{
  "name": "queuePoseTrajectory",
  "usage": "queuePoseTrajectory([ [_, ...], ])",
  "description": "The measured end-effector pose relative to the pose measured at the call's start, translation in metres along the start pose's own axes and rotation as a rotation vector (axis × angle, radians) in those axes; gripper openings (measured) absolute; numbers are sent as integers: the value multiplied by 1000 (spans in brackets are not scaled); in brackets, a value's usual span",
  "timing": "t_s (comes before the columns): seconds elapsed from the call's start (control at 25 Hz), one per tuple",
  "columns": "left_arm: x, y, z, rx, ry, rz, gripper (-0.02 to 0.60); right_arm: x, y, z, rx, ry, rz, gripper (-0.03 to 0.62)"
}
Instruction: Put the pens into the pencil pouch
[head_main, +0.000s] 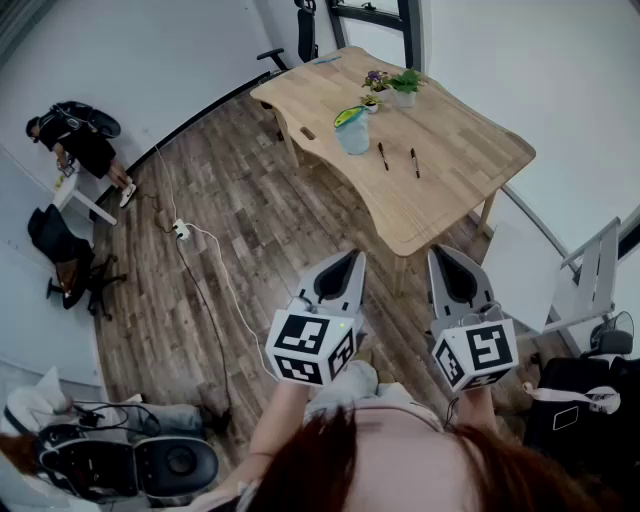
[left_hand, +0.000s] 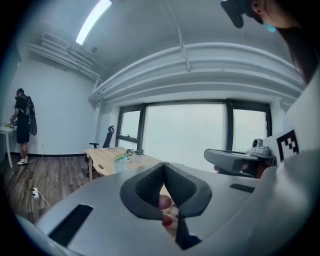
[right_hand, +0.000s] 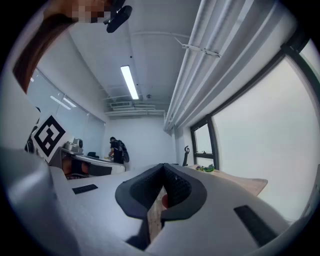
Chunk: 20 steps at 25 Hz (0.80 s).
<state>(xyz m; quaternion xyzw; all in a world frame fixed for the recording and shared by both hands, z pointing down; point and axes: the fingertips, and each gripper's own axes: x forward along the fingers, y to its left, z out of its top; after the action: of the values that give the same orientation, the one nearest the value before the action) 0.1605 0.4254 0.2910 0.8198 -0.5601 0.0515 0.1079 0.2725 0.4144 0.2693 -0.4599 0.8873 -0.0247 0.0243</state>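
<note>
Left gripper (head_main: 350, 262) and right gripper (head_main: 442, 254): jaws pressed together, nothing held (both held short of the tabletop (head_main: 450, 190)). Two pens (head_main: 383, 156): laid mid-tabletop. Pencil pouch (head_main: 352, 133): stood upright beside them, near the curved edge.

Table (head_main: 450, 150) is matt pale wood; left hand-held gripper (left_hand: 163, 166) smooth grey plastic.

I'm looking into an office. A pale wooden desk with curved edges (head_main: 450, 170) stands on a grey-brown wood-plank floor (head_main: 250, 220), with small green potted plants (head_main: 403, 84) at its far edge. A black swivel office chair (head_main: 68, 262) sits by the white wall. There are wide dark-framed windows (left_hand: 182, 132) and a long ceiling strip light (left_hand: 92, 20).
</note>
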Motion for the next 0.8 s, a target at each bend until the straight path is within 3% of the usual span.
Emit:
queuePoseTrajectory([
  [0.36,15,33,-1,-14,4,-34,2,36,5,-6,-8,6,-37,0],
  [0.8,48,103,5,-21,5,-75,2,105,7,-8,-5,-1,-82,0],
])
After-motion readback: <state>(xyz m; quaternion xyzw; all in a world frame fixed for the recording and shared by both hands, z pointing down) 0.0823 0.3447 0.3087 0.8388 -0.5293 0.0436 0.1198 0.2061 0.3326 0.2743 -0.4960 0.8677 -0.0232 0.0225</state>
